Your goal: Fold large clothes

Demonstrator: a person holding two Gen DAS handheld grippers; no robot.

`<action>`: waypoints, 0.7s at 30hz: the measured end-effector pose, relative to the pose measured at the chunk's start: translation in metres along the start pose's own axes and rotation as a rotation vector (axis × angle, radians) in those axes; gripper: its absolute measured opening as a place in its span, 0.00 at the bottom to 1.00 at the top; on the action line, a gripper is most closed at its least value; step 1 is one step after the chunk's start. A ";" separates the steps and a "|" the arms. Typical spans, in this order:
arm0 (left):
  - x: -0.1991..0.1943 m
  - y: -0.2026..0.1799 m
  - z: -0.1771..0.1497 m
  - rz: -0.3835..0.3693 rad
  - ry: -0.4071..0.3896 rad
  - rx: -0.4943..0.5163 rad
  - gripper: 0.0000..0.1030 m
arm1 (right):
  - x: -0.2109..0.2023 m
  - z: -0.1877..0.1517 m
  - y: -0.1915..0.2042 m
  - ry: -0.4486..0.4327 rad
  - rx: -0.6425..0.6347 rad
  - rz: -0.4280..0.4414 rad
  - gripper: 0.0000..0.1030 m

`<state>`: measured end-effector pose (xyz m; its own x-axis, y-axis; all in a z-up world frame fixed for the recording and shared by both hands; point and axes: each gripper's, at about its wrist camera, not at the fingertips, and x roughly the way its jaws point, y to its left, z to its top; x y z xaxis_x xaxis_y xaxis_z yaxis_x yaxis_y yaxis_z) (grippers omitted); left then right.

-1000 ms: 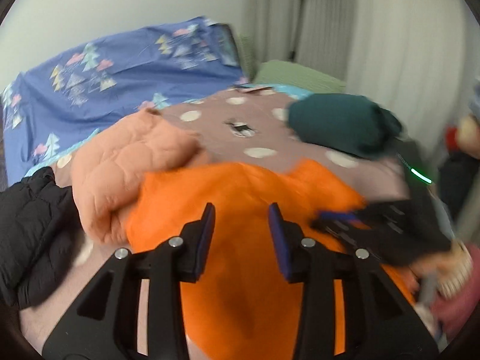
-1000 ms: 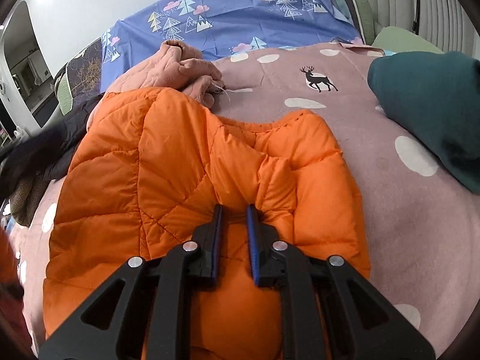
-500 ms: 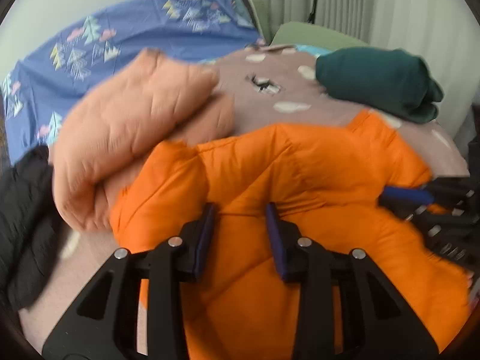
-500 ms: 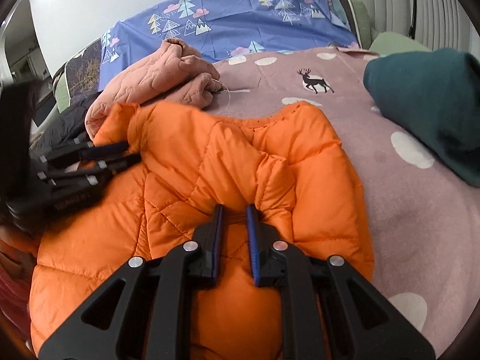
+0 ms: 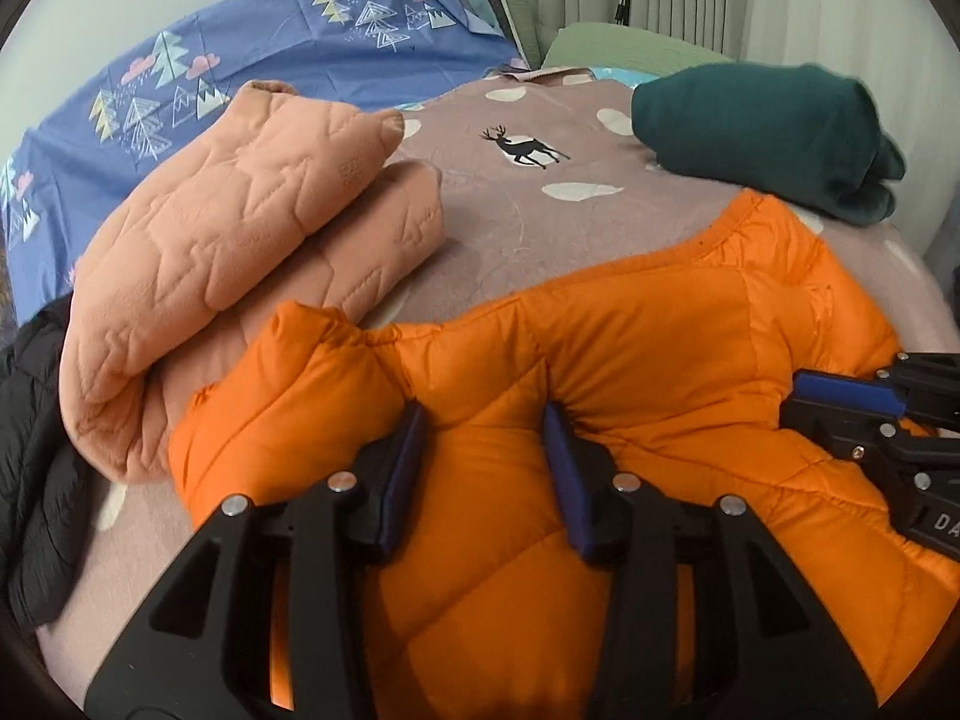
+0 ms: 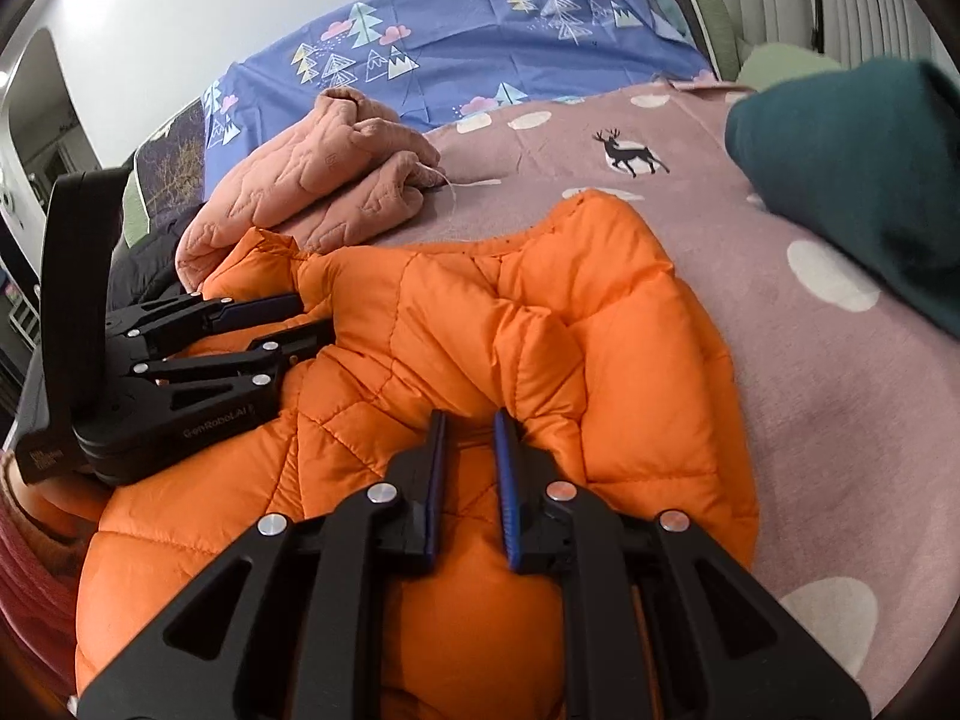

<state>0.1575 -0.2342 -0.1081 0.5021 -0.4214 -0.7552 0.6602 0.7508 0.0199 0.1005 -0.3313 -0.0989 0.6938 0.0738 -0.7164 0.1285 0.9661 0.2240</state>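
Since half a second ago: left gripper (image 5: pixel 486 420) has come down onto the orange jacket (image 5: pixel 630 360), its blur gone; right gripper (image 6: pixel 468 426) keeps its place and its hold.

Bed (image 5: pixel 528 228), mauve cover with white dots and a black deer print: carries all the garments listed. No boxes, bins or baskets in view.

Orange jacket: quilted, puffy, lying on the near part of the bed, collar edge toward the deer print. Left edge touches the peach jacket.

Peach jacket (image 5: pixel 240 252): quilted, loosely folded, on the bed just left of the orange jacket and partly under its corner.

Green garment (image 5: pixel 762 138): dark teal, folded, far right on the bed, apart from the orange jacket.

Black jacket (image 5: pixel 30 480): quilted, at the far left edge, beside the peach jacket.

Blue sheet (image 5: pixel 270 54): tree and cloud print, behind the bed against the wall.

Left gripper: jaws moderately wide, pressed down into the left shoulder area of the orange jacket; a bulge of fabric sits between the two fingers, both pads touching it, not pinched tight.

Right gripper: jaws narrow, closed on a raised fold of the orange jacket in its right half; fabric puckers toward the grip. Seen from the left view, it lies at the jacket's right edge (image 5: pixel 852 414).
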 end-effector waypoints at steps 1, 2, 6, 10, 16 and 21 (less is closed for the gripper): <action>-0.006 0.002 -0.001 -0.008 -0.001 -0.011 0.40 | -0.009 0.000 0.003 0.002 0.002 -0.002 0.15; -0.018 0.002 -0.002 -0.011 -0.008 -0.020 0.39 | -0.018 -0.001 0.004 -0.002 0.009 0.005 0.17; -0.076 -0.005 -0.016 -0.129 -0.110 0.002 0.49 | -0.072 -0.019 0.009 -0.048 0.010 0.053 0.39; -0.064 -0.041 -0.047 -0.054 -0.058 0.141 0.59 | -0.061 -0.049 -0.001 0.020 0.040 0.046 0.49; -0.057 -0.053 -0.056 -0.013 -0.029 0.163 0.59 | -0.054 -0.059 0.002 0.017 0.066 -0.001 0.49; -0.059 -0.054 -0.058 0.004 -0.033 0.159 0.59 | -0.092 -0.068 -0.003 -0.030 0.120 0.043 0.50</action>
<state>0.0600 -0.2203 -0.1022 0.5211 -0.4369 -0.7331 0.7370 0.6636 0.1284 -0.0117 -0.3241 -0.0785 0.7209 0.1058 -0.6849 0.1808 0.9253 0.3333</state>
